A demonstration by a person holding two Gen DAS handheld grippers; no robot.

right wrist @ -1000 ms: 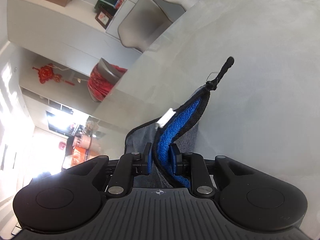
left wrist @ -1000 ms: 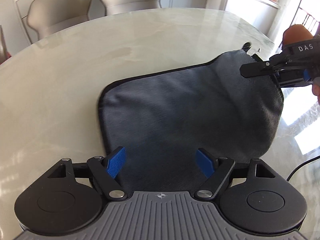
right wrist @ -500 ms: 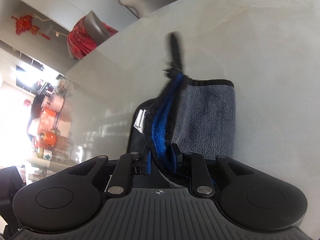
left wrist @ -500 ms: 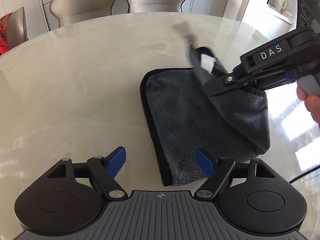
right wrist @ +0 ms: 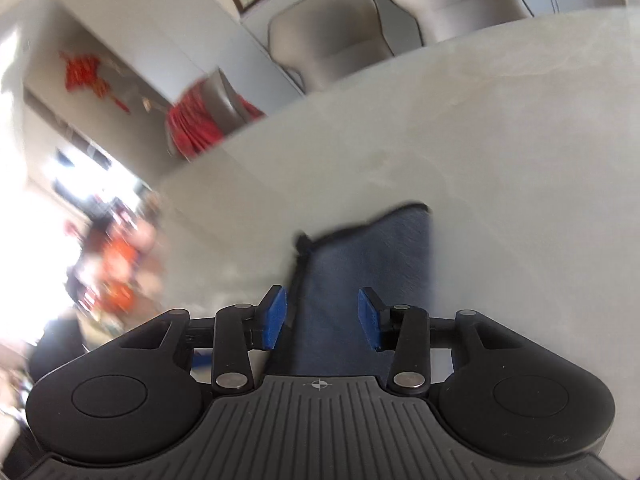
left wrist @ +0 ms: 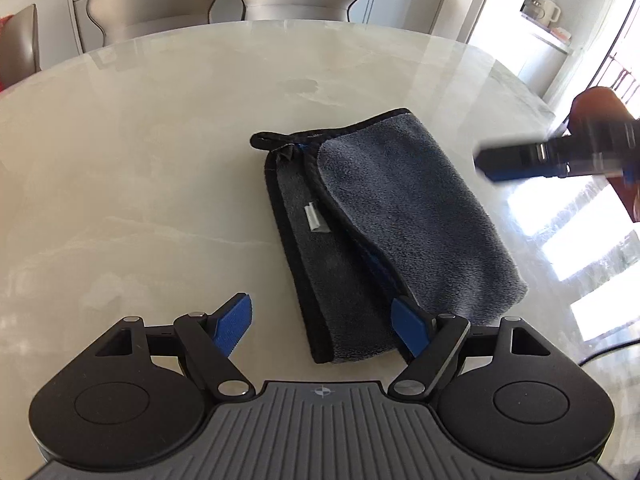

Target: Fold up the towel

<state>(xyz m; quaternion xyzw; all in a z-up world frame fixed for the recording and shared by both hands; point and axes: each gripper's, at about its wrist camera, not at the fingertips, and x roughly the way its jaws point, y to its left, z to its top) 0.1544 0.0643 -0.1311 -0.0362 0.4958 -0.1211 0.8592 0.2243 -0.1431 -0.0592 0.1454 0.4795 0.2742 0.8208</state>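
— Both tongs are seen with nothing gripped. Left gripper (left wrist: 322,322) is spread wide, low over the table (left wrist: 160,140), with the near end of the towel (left wrist: 400,216) lying in the gap and one blue pad just beside its near right edge. Right gripper (right wrist: 322,318) is parted too, nothing between its pads, held off to the right of the towel and clear of it in the left camera's view.

— And the towel itself, where is it placed?

— It is laid flat on the table, about the middle, folded once: a grey flap is turned over from the right, and a strip of the lower layer is left uncovered along the left, with a small white label (left wrist: 316,219) lying on that strip. A black hanging loop (left wrist: 266,141) is seen at the far left corner. The right camera's picture is blurred, so little more than a grey-blue cloth under the pads can be made out there.

— Which step is judged to be in hand?

— The first fold appears to be laid down and let go. The edges are not matched, so either a tidying tug or a second fold across the length is called for.

— What would that require?

— The near end would have to be pinched through both layers and carried toward the loop end, with the layers kept from sliding.
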